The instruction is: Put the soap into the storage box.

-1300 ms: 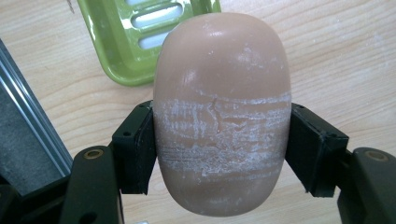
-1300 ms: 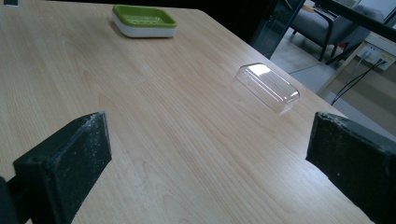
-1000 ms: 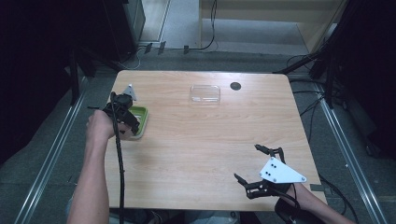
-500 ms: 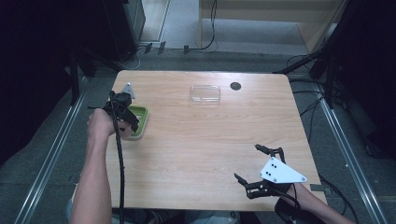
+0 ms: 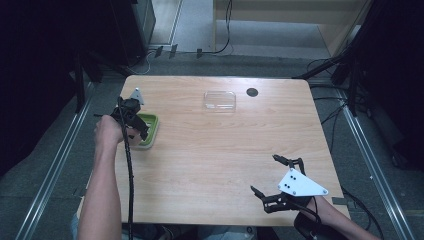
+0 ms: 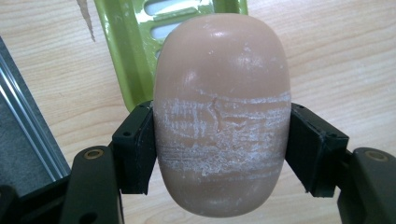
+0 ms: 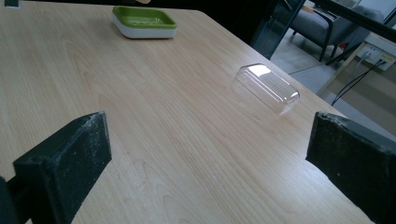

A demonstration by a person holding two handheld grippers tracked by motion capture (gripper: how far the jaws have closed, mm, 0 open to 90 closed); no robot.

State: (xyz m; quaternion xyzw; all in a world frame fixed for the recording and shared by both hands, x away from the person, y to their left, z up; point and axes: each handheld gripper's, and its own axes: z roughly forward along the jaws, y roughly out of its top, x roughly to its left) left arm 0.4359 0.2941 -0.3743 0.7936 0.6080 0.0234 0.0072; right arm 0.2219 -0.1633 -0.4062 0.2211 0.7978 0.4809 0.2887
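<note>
My left gripper is shut on a pinkish-beige oval bar of soap, its black pads pressing both sides. It hangs over the near part of the green soap dish at the table's left edge; the dish lies right below the soap. The same dish has a white base and stands far off in the right gripper view. My right gripper rests open near the front right corner, nothing between its fingers. A clear plastic lid lies at the back middle, and this lid lies ahead of the right jaws.
A small dark round spot sits right of the lid. The wooden table has metal rails along the floor on both sides. A black cable trails down along the left forearm.
</note>
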